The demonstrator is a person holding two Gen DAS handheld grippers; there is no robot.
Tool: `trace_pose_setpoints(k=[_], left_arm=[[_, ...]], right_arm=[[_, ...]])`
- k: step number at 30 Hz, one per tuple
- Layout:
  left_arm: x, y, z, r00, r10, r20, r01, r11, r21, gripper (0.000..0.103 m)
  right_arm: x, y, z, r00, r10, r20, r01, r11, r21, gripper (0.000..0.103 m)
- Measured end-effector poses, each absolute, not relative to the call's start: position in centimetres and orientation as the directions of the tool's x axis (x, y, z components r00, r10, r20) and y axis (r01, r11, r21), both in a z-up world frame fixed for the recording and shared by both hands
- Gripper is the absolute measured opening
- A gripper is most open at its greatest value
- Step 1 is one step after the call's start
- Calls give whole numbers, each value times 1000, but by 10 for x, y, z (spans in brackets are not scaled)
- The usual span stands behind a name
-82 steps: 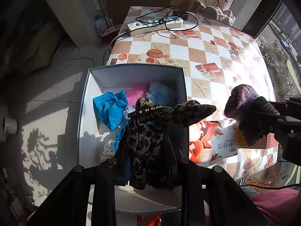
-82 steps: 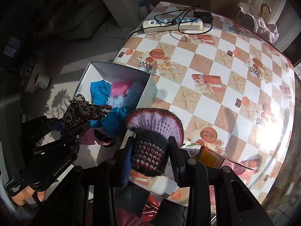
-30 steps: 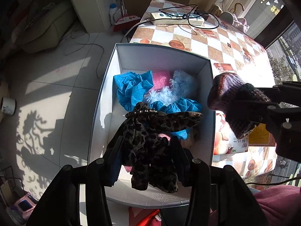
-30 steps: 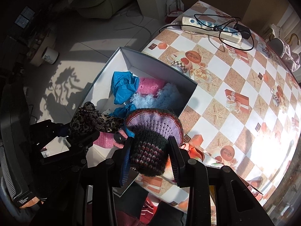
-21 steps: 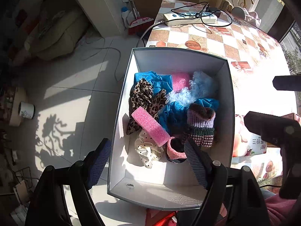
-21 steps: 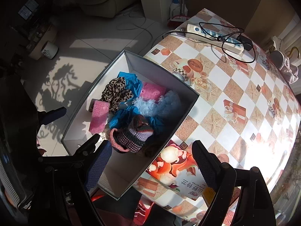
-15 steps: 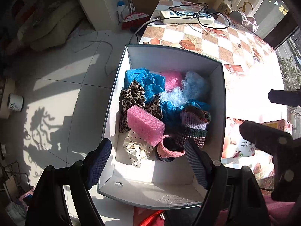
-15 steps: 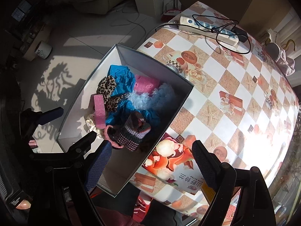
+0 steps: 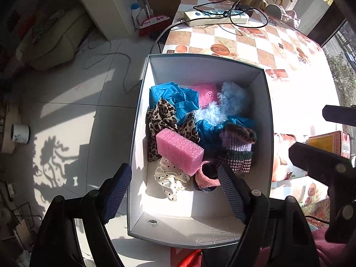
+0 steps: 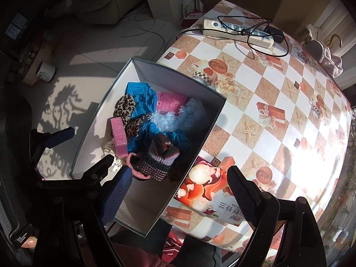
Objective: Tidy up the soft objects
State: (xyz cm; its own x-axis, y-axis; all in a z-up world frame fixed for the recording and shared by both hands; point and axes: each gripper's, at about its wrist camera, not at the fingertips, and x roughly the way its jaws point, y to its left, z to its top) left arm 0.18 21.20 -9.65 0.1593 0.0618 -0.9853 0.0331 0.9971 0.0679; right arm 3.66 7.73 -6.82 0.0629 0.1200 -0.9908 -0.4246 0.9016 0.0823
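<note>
A white box (image 9: 268,120) (image 10: 209,131) at the table's left edge holds soft things: a leopard-print cloth (image 9: 160,115) (image 10: 126,106), a pink foam block (image 9: 179,151) (image 10: 120,135), a knitted hat (image 9: 238,146) (image 10: 160,155), blue cloths (image 9: 175,95), a pale blue fluffy piece (image 9: 231,100) and a dotted white cloth (image 9: 171,178). My left gripper (image 9: 175,195) is open and empty above the box's near end. My right gripper (image 10: 180,198) is open and empty above the box's right wall.
A checkered tablecloth (image 10: 289,93) covers the table. A power strip with a black cable (image 9: 218,17) (image 10: 240,33) lies at its far end. A printed carton (image 10: 209,195) lies next to the box. A mug (image 9: 20,133) stands on the tiled floor at the left.
Both grippers opened and dropped their loads into the box: the leopard cloth from the left, the knitted hat from the right. Both have since drawn back above the box.
</note>
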Motion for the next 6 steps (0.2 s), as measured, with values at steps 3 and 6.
trace_pose_setpoints(k=[3, 6], left_arm=[[0, 220, -93, 188, 39, -981, 8, 999, 42, 83], [-1, 237, -80, 265, -86, -961, -48, 994, -102, 83]], right_arm=[[35, 79, -70, 54, 115, -992, -422, 903, 82, 88], [34, 81, -68, 51, 130, -990, -435, 896, 95, 88]])
